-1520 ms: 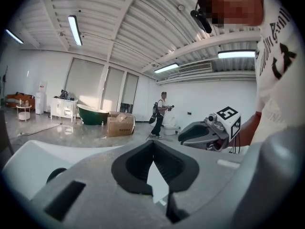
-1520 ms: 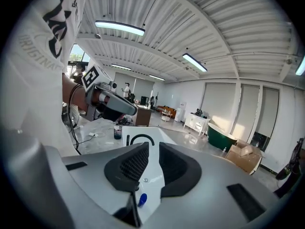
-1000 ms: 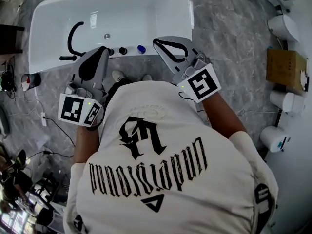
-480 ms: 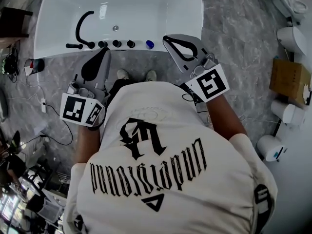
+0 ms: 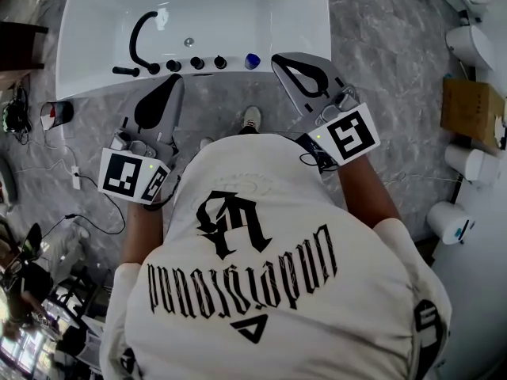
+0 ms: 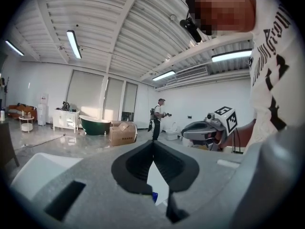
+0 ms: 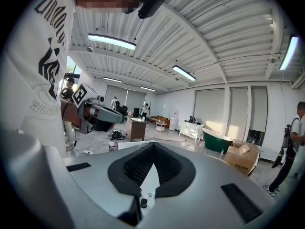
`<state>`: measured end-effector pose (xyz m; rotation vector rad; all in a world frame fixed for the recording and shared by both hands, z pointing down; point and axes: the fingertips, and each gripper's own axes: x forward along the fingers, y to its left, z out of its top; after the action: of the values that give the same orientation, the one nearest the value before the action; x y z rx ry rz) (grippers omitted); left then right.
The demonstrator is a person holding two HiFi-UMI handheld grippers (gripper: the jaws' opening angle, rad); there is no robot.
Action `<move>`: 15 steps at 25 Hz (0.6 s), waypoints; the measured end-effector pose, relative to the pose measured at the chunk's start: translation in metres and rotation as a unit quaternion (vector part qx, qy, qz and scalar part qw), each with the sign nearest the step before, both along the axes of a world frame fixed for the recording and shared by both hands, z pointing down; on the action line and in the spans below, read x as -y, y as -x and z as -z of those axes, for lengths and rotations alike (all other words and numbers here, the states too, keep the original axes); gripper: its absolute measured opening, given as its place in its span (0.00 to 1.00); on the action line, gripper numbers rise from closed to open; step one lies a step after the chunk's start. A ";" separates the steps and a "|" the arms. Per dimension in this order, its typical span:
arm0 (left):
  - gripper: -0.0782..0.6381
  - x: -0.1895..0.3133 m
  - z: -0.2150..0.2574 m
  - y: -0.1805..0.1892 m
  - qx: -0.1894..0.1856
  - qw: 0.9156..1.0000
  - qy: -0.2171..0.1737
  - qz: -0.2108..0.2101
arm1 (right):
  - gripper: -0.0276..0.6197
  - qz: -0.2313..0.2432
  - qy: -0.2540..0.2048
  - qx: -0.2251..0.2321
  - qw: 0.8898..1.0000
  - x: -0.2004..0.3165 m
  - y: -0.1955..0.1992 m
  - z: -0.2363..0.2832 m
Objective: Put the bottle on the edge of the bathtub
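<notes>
1. Two tubs: one white bathtub point(image 5: 319, 22) and one dark green bathtub point(image 6: 95, 126).
2. One curved black tap point(image 5: 141, 34).
3. Three black knobs point(image 5: 196, 63) on the white rim.
4. One blue bottle point(image 5: 252, 60).
5. Two grippers: left gripper point(image 5: 176, 80) and right gripper point(image 5: 280, 58).

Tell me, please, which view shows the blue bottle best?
The head view: the blue bottle sits unobstructed on the bathtub edge. Left gripper view shows only a blue sliver; right gripper view, nothing.
</notes>
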<state>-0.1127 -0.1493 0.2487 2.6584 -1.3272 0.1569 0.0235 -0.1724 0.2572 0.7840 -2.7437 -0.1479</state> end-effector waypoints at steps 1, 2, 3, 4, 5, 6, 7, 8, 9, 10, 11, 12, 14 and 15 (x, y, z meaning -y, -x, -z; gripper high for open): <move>0.13 -0.006 0.000 0.006 -0.001 1.000 -0.001 -0.005 | 0.06 -0.003 0.000 -0.001 1.000 -0.007 0.006 0.000; 0.13 -0.013 -0.001 0.012 -0.001 1.000 0.000 -0.009 | 0.06 -0.006 0.000 -0.002 1.000 -0.014 0.012 -0.001; 0.13 -0.019 -0.003 0.019 -0.002 1.000 0.001 -0.013 | 0.06 -0.011 0.001 -0.004 1.000 -0.021 0.019 -0.001; 0.13 -0.026 -0.004 0.027 -0.003 1.000 0.002 -0.016 | 0.06 -0.015 0.001 -0.005 1.000 -0.029 0.025 -0.001; 0.13 -0.032 -0.004 0.034 -0.006 1.000 0.004 -0.019 | 0.06 -0.019 -0.001 -0.006 1.000 -0.036 0.031 0.000; 0.13 -0.039 -0.004 0.040 -0.008 1.000 0.004 -0.023 | 0.06 -0.022 -0.003 -0.007 1.000 -0.044 0.037 0.002; 0.13 -0.047 -0.004 0.046 -0.009 1.000 0.004 -0.026 | 0.06 -0.025 -0.005 -0.007 1.000 -0.053 0.042 0.004; 0.13 -0.054 -0.005 0.051 -0.009 1.000 0.004 -0.029 | 0.06 -0.029 -0.006 -0.007 1.000 -0.061 0.046 0.005; 0.13 -0.062 -0.006 0.056 -0.010 0.999 0.005 -0.034 | 0.06 -0.034 -0.007 -0.008 0.999 -0.069 0.050 0.005; 0.13 -0.069 -0.007 0.061 -0.011 0.999 0.005 -0.038 | 0.06 -0.040 -0.007 -0.009 0.999 -0.077 0.054 0.005; 0.13 -0.076 -0.008 0.067 -0.011 0.999 0.006 -0.044 | 0.06 -0.047 -0.006 -0.010 0.999 -0.085 0.058 0.005; 0.13 -0.083 -0.009 0.073 -0.011 0.999 0.006 -0.049 | 0.06 -0.053 -0.006 -0.010 0.999 -0.093 0.062 0.005; 0.13 -0.097 -0.013 0.083 -0.012 0.998 0.007 -0.058 | 0.06 -0.066 -0.008 -0.010 0.998 -0.109 0.070 0.004; 0.13 -0.104 -0.014 0.087 -0.013 0.998 0.008 -0.064 | 0.06 -0.073 -0.008 -0.010 0.997 -0.118 0.072 0.004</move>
<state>-0.1997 -0.0453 0.2631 2.7221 -1.1438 0.1490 -0.0489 -0.0549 0.2529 0.9776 -2.6587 -0.1470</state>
